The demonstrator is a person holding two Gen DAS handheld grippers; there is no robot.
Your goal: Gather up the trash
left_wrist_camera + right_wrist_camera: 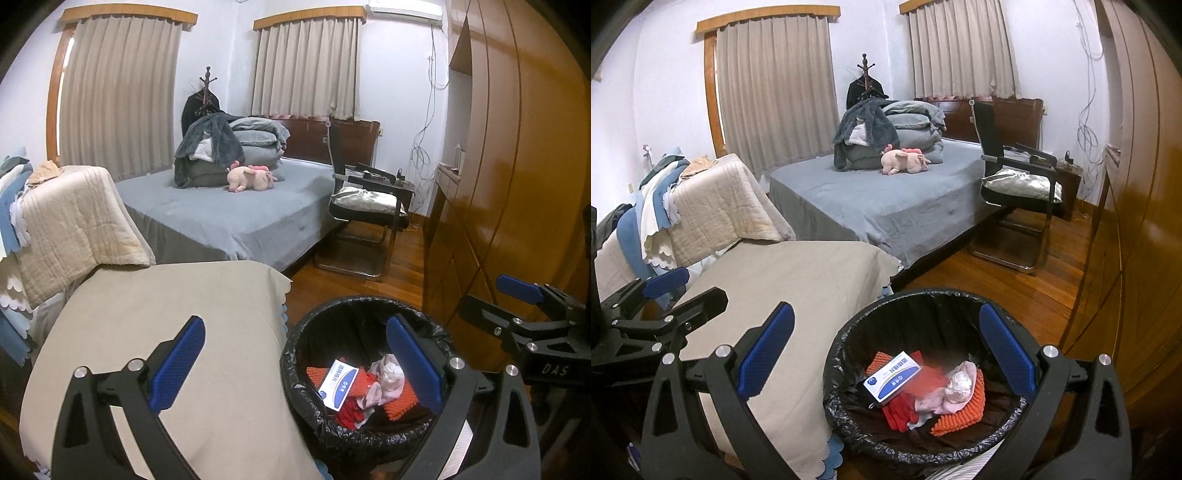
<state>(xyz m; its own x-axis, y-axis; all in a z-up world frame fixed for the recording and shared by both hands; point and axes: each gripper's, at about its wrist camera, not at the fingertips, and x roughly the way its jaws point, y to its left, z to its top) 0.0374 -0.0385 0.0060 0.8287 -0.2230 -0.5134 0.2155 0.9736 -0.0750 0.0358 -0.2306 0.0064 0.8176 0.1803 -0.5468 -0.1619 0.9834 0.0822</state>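
Above a lined bin [923, 373] at the foot of a cloth-draped table [798, 295], two hand-held grippers hover side by side, both aimed forward and slightly down. The right gripper [886, 363] hangs with its blue-padded fingers [764, 354] spread wide and nothing between them; one finger sits over the table's edge, the other over the bin's far rim. The left gripper [295, 363] is likewise spread and empty, one finger above the cloth, the other across the bin's mouth. Each gripper shows at the edge of the other's view: the right at the left camera's right margin, the left at the right camera's left margin.

Inside the bin's black liner lies the trash: a white-and-blue box [892, 374] resting on red cloth [899, 410], a crumpled pink-white wad [955, 387] just beside it, and orange ribbed pieces [960, 413] beneath.

Beyond the table, a quilt [724, 206] hangs over furniture. Farther back stands a grey-sheeted bed [879, 199] with a pink plush [905, 160] and stacked bedding [894, 129]. A black chair [1015, 184] stands beside the bed, a wooden wardrobe [1137, 221] lines the right wall, and curtains [775, 85] cover the windows.
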